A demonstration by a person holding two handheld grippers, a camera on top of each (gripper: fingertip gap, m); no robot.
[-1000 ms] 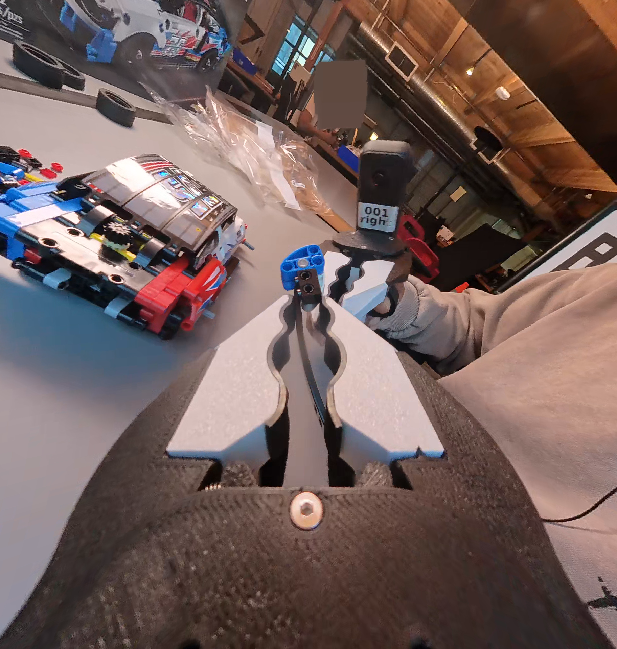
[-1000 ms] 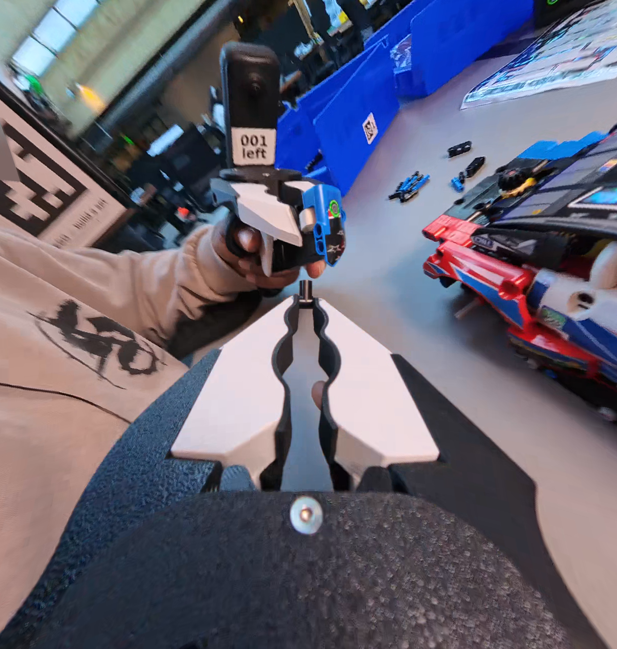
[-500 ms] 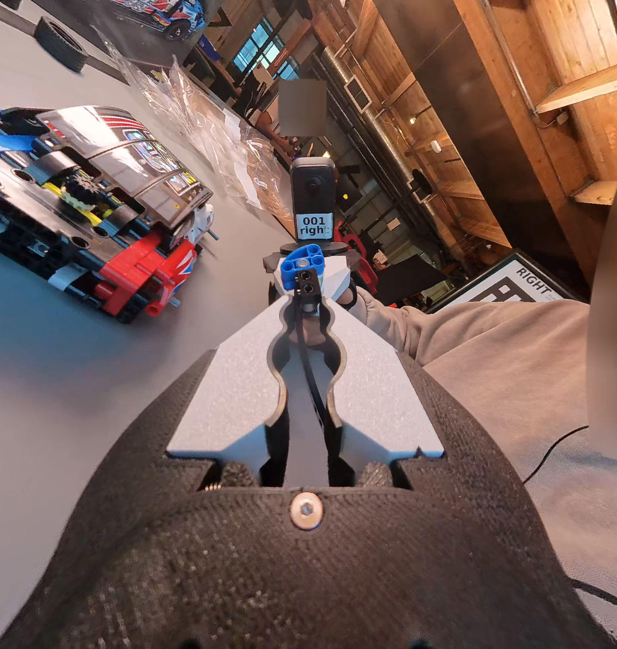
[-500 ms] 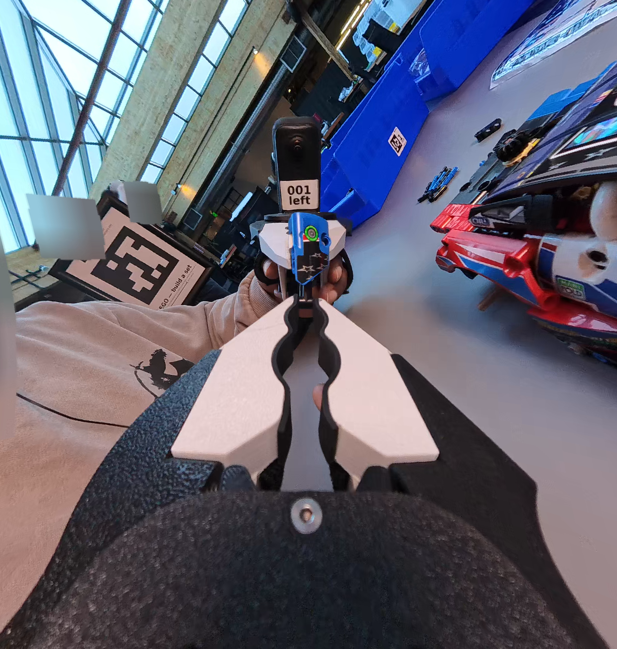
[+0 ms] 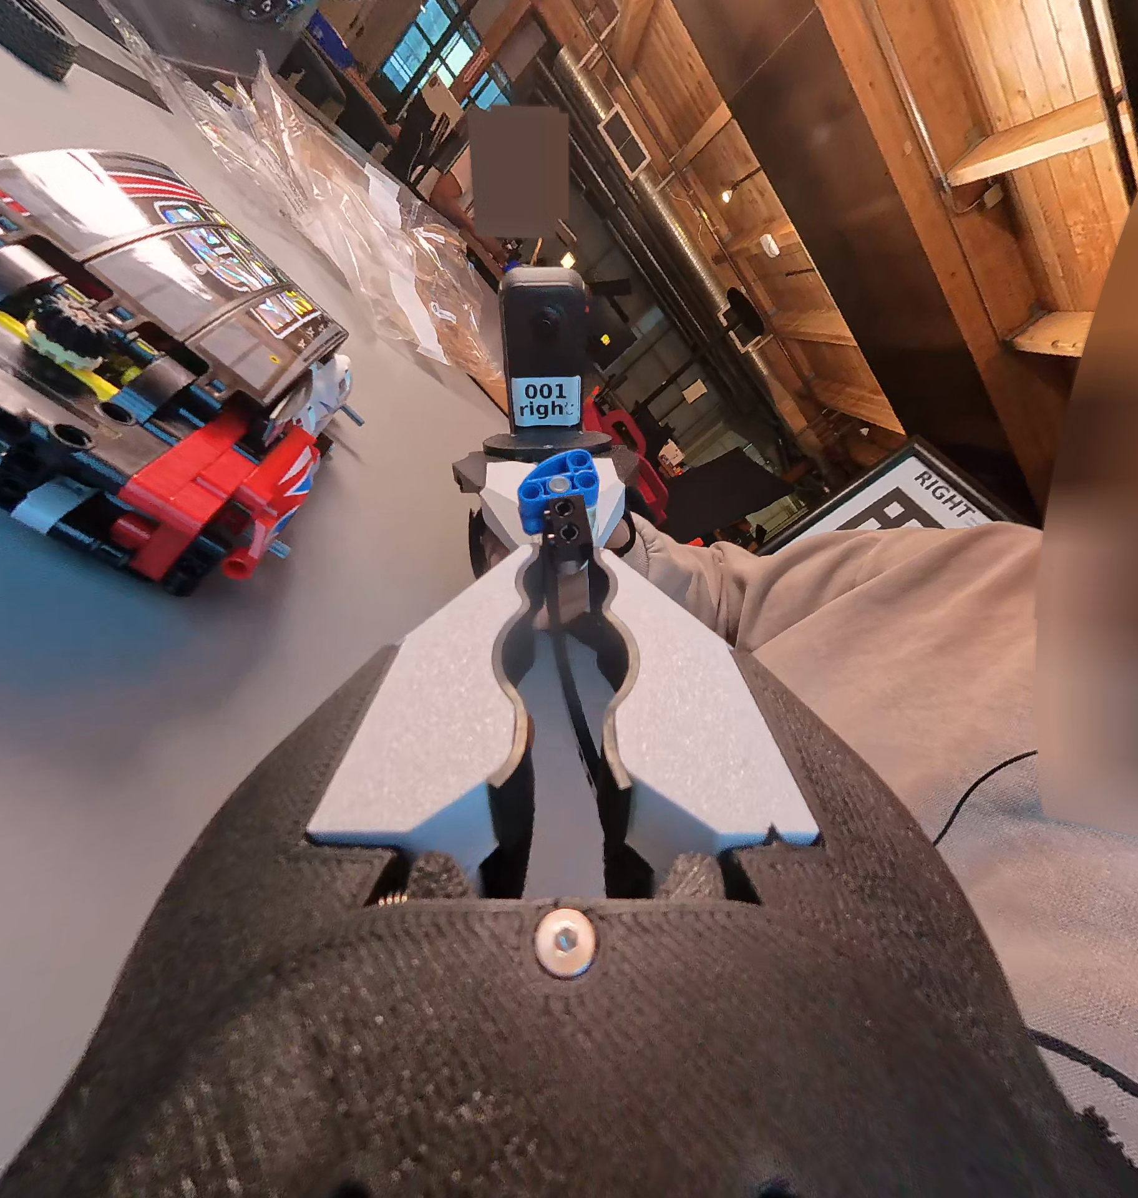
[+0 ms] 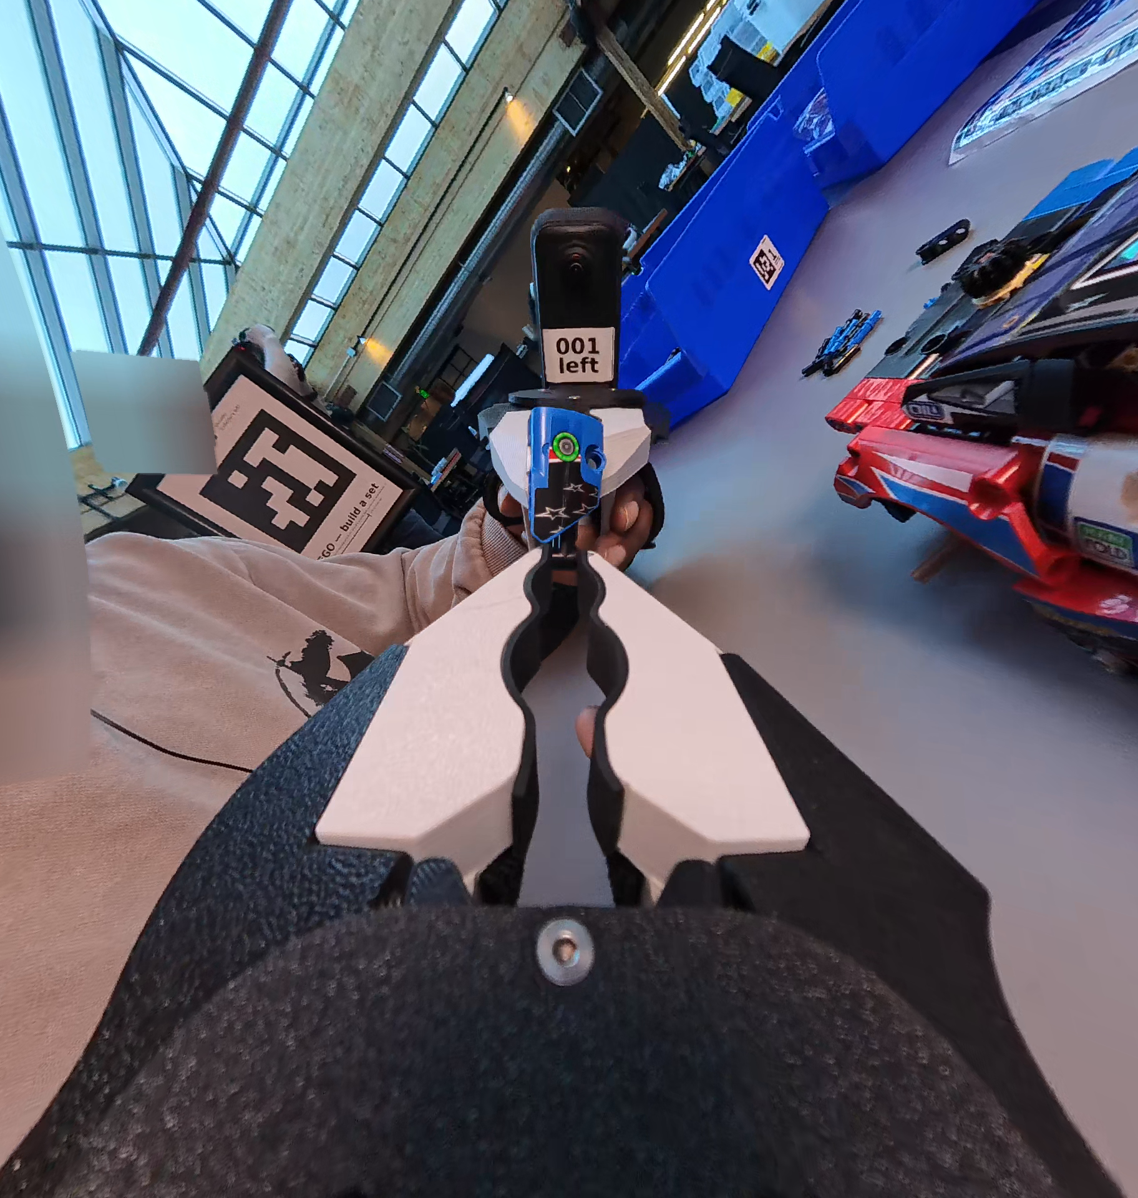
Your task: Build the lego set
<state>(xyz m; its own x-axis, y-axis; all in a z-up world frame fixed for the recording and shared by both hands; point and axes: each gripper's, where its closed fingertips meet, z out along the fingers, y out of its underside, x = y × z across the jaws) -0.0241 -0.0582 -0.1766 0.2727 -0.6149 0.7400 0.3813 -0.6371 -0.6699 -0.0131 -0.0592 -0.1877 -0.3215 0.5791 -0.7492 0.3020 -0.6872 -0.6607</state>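
Note:
My left gripper (image 5: 563, 551) is shut on a small blue panel piece (image 5: 557, 483) with a black beam (image 5: 567, 522) on it, held in the air. The same piece shows its starred sticker side in the right wrist view (image 6: 563, 473). My right gripper (image 6: 563, 559) is shut, tip to tip with the left one, its tips pressed against the lower end of the blue piece. The small dark pin it holds is almost hidden between the tips. The part-built red, blue and black lego car (image 5: 164, 363) sits on the grey table (image 5: 132, 681), also at the right of the right wrist view (image 6: 1039, 454).
Clear plastic bags (image 5: 372, 214) and a black tyre (image 5: 28, 32) lie behind the car. Blue bins (image 6: 748, 246) and small loose parts (image 6: 842, 340) sit on the far side. The person's beige sleeve (image 5: 845, 616) is close beside both grippers. Both grippers' tips are close together, under 4 cm apart.
Both grippers have swung to face each other head-on and closed the gap. The pin in my right gripper, clearly apart from the blue piece a second ago, now meets it.

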